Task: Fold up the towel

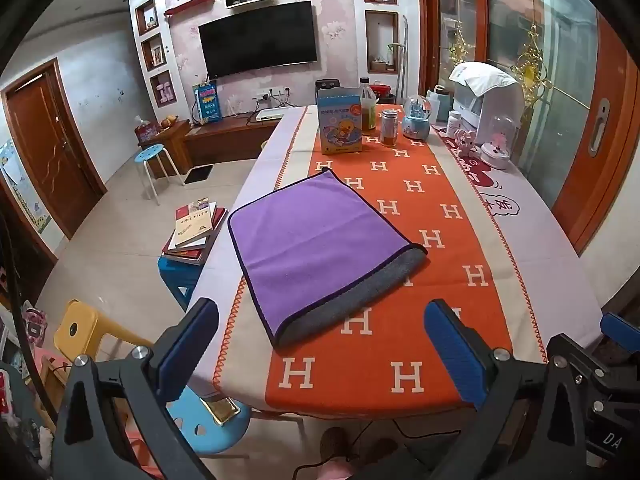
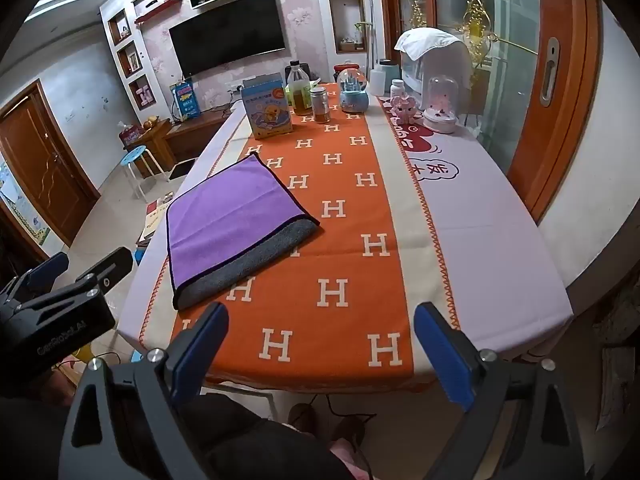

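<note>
A purple towel with a dark trim lies folded over on the table, its grey underside showing along the near right edge. It also shows in the right wrist view, left of centre. My left gripper is open and empty, held above the table's near edge, just short of the towel. My right gripper is open and empty, to the right of the towel and back from it. The left gripper's body shows at the left of the right wrist view.
The table wears an orange runner with white H marks. At its far end stand a blue box, a bottle, a jar, a snow globe and ornaments. Stools and stacked books sit left of the table.
</note>
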A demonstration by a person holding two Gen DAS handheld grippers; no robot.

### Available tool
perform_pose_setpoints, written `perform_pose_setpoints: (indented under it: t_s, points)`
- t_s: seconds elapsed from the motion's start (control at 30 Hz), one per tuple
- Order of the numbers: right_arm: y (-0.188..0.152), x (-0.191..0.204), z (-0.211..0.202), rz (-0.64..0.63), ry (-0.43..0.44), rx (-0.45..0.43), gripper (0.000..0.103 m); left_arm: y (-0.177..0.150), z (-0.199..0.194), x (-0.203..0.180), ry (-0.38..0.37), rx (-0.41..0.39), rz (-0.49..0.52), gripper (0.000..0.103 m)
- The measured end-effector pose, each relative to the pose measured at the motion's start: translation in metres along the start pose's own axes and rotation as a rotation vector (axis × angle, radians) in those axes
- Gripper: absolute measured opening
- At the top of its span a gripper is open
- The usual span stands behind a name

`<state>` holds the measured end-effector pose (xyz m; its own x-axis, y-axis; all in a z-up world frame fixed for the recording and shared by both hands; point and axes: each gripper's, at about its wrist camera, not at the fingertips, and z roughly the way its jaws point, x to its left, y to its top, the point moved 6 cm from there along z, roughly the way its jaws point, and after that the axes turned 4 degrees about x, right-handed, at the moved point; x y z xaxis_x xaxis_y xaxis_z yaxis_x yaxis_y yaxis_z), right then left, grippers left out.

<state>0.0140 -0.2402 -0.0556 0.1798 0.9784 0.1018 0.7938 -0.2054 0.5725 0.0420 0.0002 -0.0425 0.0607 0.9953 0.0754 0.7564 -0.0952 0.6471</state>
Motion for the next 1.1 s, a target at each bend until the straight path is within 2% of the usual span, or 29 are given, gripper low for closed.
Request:
perform_pose_setpoints:
  t_s: [1.1]
  points:
    - [-0.0018,-0.0039,0.0078,0.01,-0.01,0.032,0.094,0.0001,-0.0002,-0.0006,-0.007,-0.004,-0.006,0.102]
